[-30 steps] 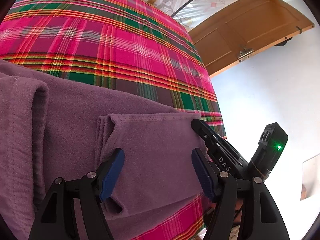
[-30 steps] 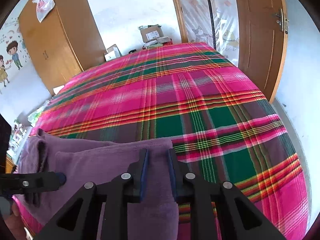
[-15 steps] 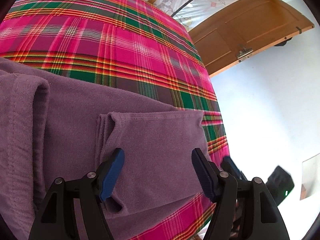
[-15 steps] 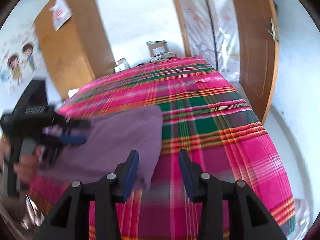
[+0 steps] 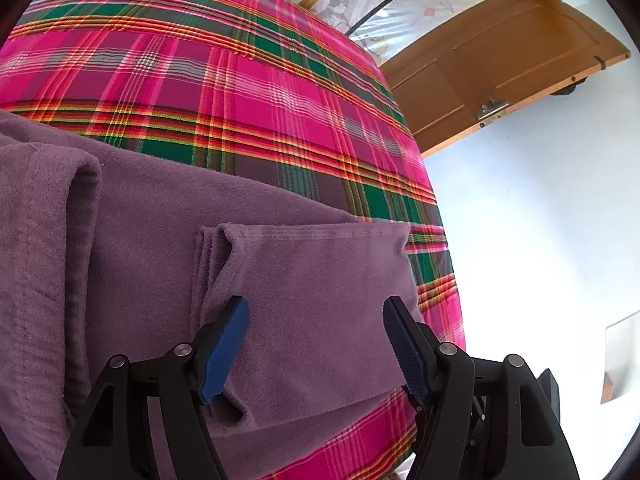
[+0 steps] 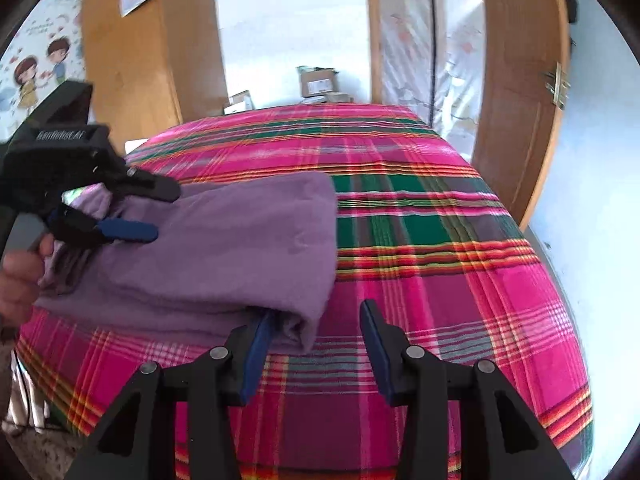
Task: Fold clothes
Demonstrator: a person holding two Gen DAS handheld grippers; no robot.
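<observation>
Purple garment (image 6: 224,248), folded, lower left of frame on plaid bedspread (image 6: 440,240); right gripper (image 6: 316,344) jaws just opened, spread and empty beside its corner; left gripper (image 5: 316,340) spread above the cloth; fold released, next likely regrasping an edge.

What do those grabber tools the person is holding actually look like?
Each is a black plastic tool with two angled fingers, silver rivets at the joints and ridged blue pads on the inner faces. The left gripper and right gripper look alike. In the right wrist view the left one's black body carries small white lettering, too blurred to read. No cables or sleeves show.
</observation>
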